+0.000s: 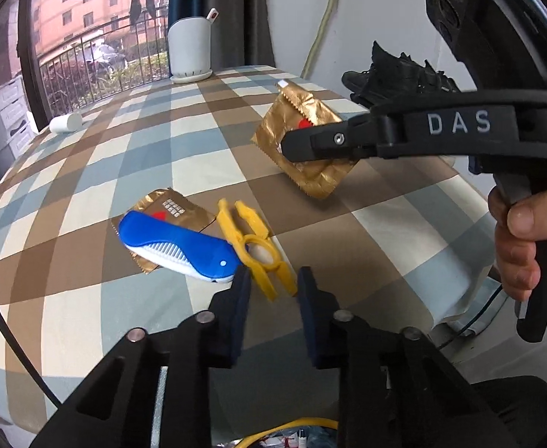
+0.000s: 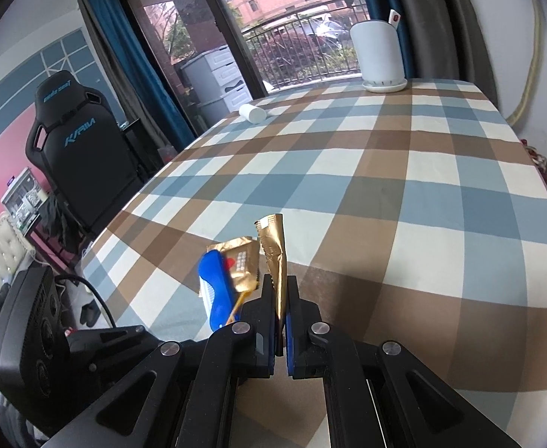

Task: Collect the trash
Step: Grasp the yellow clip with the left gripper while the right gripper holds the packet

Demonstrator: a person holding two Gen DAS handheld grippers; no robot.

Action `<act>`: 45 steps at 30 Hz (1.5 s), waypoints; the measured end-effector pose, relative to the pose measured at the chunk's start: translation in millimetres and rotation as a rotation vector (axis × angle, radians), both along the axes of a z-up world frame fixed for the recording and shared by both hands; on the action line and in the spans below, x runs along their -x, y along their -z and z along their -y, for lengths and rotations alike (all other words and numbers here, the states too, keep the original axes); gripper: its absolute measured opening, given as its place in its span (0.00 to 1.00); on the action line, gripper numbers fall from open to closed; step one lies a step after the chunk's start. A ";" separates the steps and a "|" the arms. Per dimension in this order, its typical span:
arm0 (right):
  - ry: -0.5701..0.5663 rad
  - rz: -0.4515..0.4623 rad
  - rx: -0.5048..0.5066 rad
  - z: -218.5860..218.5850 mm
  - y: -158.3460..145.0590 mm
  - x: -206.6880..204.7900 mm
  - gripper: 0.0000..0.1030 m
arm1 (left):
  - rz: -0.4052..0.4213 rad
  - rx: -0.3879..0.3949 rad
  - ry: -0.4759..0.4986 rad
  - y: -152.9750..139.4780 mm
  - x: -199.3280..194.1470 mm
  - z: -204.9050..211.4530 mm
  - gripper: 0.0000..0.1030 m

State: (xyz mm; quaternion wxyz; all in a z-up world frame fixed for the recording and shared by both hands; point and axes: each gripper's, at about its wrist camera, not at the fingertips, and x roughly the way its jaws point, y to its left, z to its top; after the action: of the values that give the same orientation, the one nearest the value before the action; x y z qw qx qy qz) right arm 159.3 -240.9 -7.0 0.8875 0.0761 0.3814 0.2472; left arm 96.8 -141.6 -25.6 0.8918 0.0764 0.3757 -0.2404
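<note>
two dark-blue pads of the left gripper [image 1: 273,283] fill the bottom of the left wrist view, standing a little apart with the lower end of a yellow plastic clip [image 1: 256,250] between them; whether the pads press on the clip cannot be told from this angle. no earlier picture shows how they got there. just left of the clip, touching it, lies a blue folding comb [image 1: 178,244] with white teeth, and the comb rests across a flat gold wrapper [image 1: 169,212] on the checked tablecloth [image 1: 124,149].

further up and to the right, the right gripper [image 1: 286,145] reaches in from the side with its jaws clamped on a second gold wrapper [image 1: 303,149], crumpled, held clear of the cloth with a shadow beneath it. a hand [image 1: 524,246] grips the black handle at the right edge.

from the right wrist view the same held wrapper [image 2: 273,257] stands upright, pinched between that gripper's [image 2: 280,291] closed pads, with the comb [image 2: 215,291] and the flat wrapper [image 2: 241,261] just to its left on the cloth.

at the far end of the table stands a white cylindrical container [image 1: 189,48] on a saucer, and a small white bottle [image 1: 66,123] lies on its side near the left edge. a black gaming chair [image 2: 79,149] sits beyond the table.
</note>
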 end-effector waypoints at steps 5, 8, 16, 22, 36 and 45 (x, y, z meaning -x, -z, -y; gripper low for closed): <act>-0.002 -0.006 0.004 -1.4 3.0 0.9 0.03 | 0.007 0.013 0.016 0.1 1.4 -1.4 0.03; 0.000 -0.007 0.003 -1.5 4.1 1.8 0.03 | 0.019 0.022 0.034 -0.5 4.8 -2.5 0.03; 0.015 0.007 -0.006 1.2 -4.4 5.3 0.03 | 0.047 0.044 0.067 -9.0 10.4 -8.1 0.03; 0.030 0.023 -0.014 5.6 -16.6 8.7 0.03 | 0.091 0.056 0.080 -19.1 15.6 -18.1 0.03; 0.024 0.045 0.005 -7.9 -32.0 14.9 0.03 | 0.187 0.100 0.081 -48.6 15.3 -41.5 0.00; 0.017 0.039 0.009 -13.4 -29.6 15.8 0.03 | 0.193 0.088 0.081 -51.9 5.1 -48.4 0.00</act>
State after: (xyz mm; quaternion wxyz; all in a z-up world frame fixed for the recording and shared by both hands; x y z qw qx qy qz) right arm 143.6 -227.5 22.6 0.8971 0.0705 0.3647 0.2392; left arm 91.7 -93.2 26.3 0.9158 0.0752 0.2737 -0.2842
